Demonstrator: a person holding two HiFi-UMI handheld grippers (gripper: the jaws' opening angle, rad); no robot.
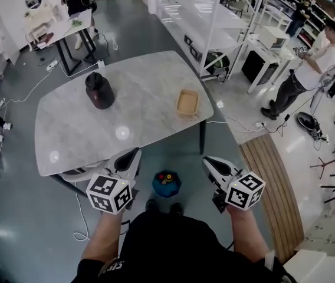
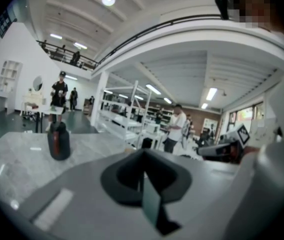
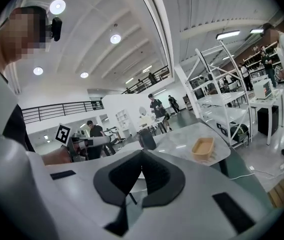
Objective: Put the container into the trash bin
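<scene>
Short of the worktop [image 1: 144, 114], left hand-held gripper [image 1: 134, 153] and right hand-held gripper [image 1: 208, 161] hover clenched, empty, its tan container [image 1: 187, 102] seemingly beyond reach.

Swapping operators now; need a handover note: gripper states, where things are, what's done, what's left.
left gripper: shut, empty. right gripper: shut, empty. Both are by the near edge of the grey marble table.
On it: shallow tan rectangular container at right, dark round jar at left, neither held.
On the floor between the grippers: small blue trash bin.
Done: nothing yet. Left: grasp the container, drop it in the bin.
</scene>
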